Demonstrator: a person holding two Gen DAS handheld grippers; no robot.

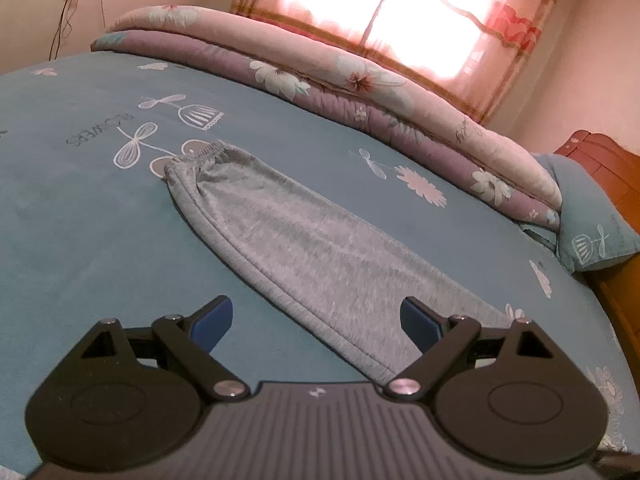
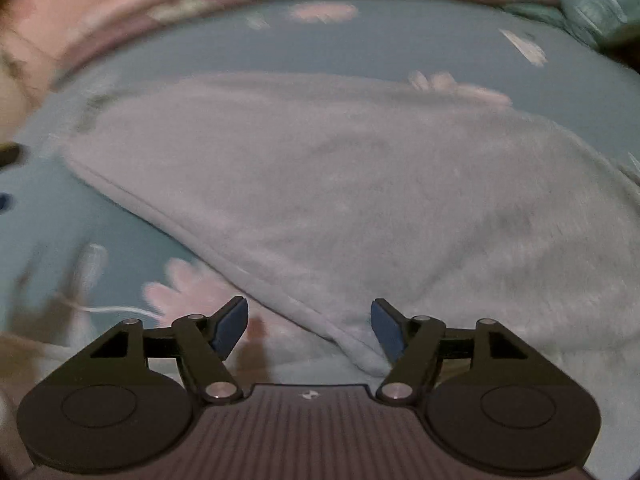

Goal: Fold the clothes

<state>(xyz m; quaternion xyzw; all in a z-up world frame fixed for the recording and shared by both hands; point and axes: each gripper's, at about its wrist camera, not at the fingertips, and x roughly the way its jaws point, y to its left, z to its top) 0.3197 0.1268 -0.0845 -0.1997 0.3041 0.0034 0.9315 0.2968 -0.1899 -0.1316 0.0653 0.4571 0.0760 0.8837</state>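
Note:
A pair of grey trousers [image 1: 296, 240] lies flat on the blue bed sheet [image 1: 80, 220], folded lengthwise, with the elastic cuff [image 1: 200, 152] at the far end. My left gripper [image 1: 316, 322] hovers above the near part of the trousers, jaws wide open with nothing between the blue pads. The right wrist view is blurred. In it the same grey trousers [image 2: 340, 184] fill the middle, their seamed edge running down to my right gripper [image 2: 310, 328]. That gripper is open, and the seam's near end lies below the gap, close to the right pad [image 2: 386, 330], not pinched.
A folded floral quilt [image 1: 360, 92] lies along the far side of the bed under a curtained window [image 1: 400, 12]. A blue pillow [image 1: 592, 232] and a wooden headboard [image 1: 612, 184] are at the right. Printed flowers dot the sheet.

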